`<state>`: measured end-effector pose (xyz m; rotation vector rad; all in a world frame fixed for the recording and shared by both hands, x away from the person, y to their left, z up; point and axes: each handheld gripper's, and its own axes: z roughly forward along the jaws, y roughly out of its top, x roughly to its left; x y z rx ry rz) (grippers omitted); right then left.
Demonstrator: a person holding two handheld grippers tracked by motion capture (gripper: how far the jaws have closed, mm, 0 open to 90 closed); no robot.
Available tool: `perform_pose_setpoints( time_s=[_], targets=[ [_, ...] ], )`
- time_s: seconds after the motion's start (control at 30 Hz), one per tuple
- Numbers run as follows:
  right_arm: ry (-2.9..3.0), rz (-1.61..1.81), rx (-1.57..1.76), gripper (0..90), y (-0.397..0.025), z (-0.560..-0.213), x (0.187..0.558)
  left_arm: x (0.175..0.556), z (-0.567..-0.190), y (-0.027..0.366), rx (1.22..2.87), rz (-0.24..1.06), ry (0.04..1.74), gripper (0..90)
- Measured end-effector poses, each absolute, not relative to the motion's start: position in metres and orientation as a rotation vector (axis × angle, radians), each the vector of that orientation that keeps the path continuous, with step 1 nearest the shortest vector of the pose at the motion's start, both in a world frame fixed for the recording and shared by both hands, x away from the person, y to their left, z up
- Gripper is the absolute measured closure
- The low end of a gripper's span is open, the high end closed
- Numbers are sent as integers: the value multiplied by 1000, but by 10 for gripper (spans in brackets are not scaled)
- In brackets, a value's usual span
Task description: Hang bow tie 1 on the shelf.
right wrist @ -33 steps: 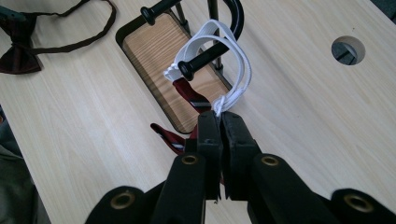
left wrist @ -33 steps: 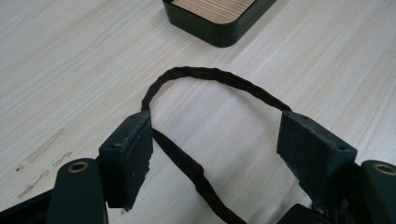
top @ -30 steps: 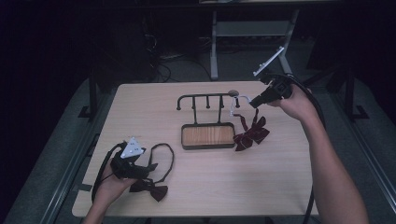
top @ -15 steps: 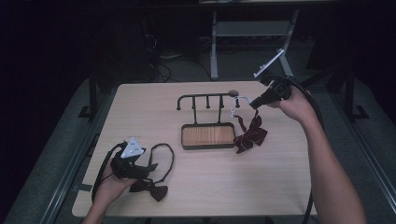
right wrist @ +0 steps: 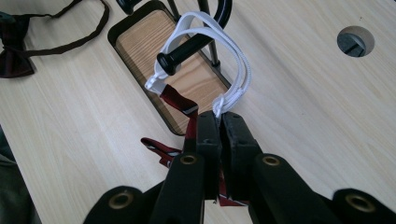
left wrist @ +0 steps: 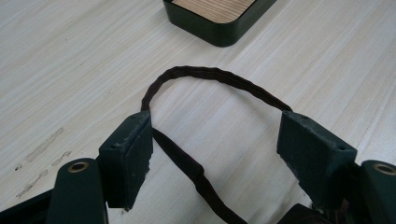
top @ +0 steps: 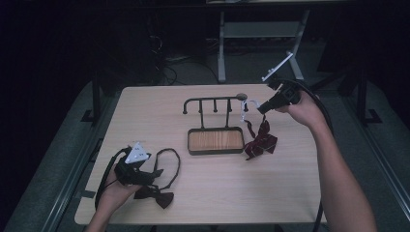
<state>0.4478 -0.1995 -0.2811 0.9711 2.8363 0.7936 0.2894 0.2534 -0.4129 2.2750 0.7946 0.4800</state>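
Unmoved, right gripper [right wrist: 219, 122] pinches unmarked white strap [right wrist: 233, 60] over rack [top: 212, 102].

At mid-tabletop [top: 145, 111] you had the rack [top: 215, 125], one bow tie [top: 260, 142] lying just right of its tray, its loop [right wrist: 224, 56] over the rack's right-hand peg. The other bow tie [top: 154, 195] lay at your near left (well apart from the rack).

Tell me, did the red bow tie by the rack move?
No. The red bow tie lies right of the rack's tray, as before, its white loop on the hook.
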Motion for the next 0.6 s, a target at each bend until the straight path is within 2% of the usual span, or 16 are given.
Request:
perform_pose_setpoints(
  time_s=[0.6],
  targets=[
    [2885, 846, 961, 764, -203, -299, 440, 289, -414, 252, 2280, 479, 793, 274]
  ],
)
